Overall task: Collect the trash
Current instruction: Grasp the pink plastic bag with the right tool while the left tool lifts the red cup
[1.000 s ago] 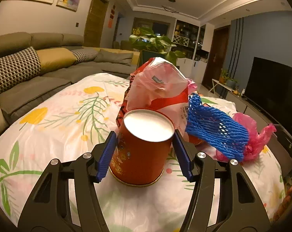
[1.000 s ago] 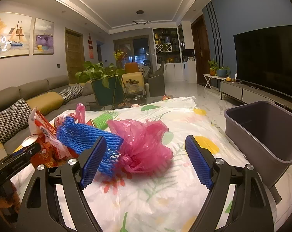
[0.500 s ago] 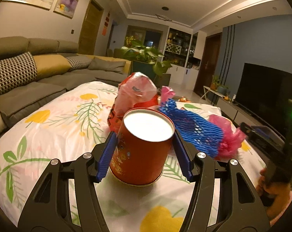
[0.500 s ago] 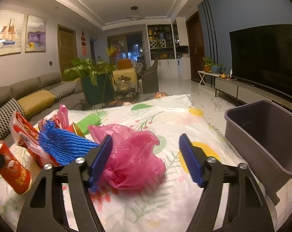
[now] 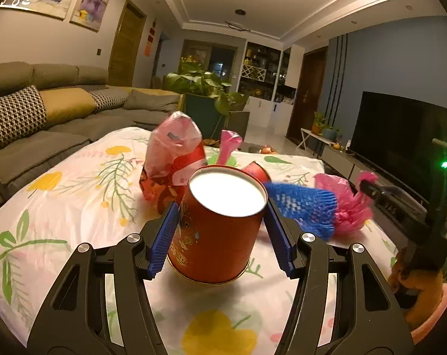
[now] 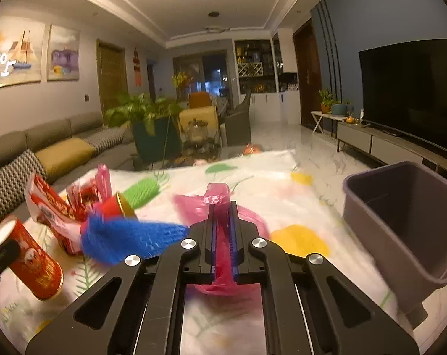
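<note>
A red paper cup [image 5: 217,236] stands upside down between the blue pads of my left gripper [image 5: 220,205], which is shut on it. In the right wrist view the same cup [image 6: 31,263] hangs tilted over the floral tablecloth [image 6: 282,183]. My right gripper [image 6: 223,207] is shut on a crumpled pink plastic bag [image 6: 253,219], whose top pokes out above the fingertips. A blue foam net [image 6: 128,236] lies against the bag on its left, blurred. The left wrist view shows the pink bag [image 5: 341,204] pinched by the right gripper's dark tip.
A red snack bag [image 5: 170,165], a second red cup [image 6: 117,205] on its side and a green foam net [image 6: 140,192] lie further back. A grey bin [image 6: 400,216] stands off the table's right edge. Sofa on the left, TV on the right.
My right gripper moved in and closed on the pink bag. The left gripper has drawn back from the pile with the red cup. The blue net is shifting.
</note>
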The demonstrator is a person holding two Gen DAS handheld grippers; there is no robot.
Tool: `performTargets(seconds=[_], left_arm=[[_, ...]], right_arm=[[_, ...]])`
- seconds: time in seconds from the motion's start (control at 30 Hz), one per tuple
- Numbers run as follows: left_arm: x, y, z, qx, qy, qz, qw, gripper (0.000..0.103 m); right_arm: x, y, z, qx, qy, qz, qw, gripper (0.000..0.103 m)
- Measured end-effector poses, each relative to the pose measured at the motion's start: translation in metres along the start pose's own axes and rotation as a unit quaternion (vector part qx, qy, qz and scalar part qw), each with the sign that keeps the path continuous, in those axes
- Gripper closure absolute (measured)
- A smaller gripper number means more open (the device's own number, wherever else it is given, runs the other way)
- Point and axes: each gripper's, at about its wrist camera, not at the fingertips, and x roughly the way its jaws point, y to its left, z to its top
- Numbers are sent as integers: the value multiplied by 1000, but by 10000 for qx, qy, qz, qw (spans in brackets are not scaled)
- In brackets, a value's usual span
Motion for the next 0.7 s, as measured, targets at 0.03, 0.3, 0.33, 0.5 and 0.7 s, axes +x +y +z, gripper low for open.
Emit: performTargets(seconds=[0.03, 0.3, 0.33, 0.5, 0.7], left_arm=[[-1, -2, 1, 6, -8, -24, 10000, 45], [-6, -20, 4, 77, -57, -154, 9998, 45], [-7, -22, 4, 93, -58, -173, 9998, 45], [-8, -31, 5, 154, -94, -261, 9995, 45], [-8, -48, 11, 265, -165, -419, 9986, 45]], right_arm=[[-3, -2, 2, -5, -56, -19, 10000, 96], [-36, -17, 15, -26, -399, -34, 9992, 99], [-39, -18, 16, -35, -422, -20, 9991, 99], [-55, -23, 22, -52, -535, 42, 9985, 99], [-71, -31, 27, -9, -636, 76, 9979, 99]])
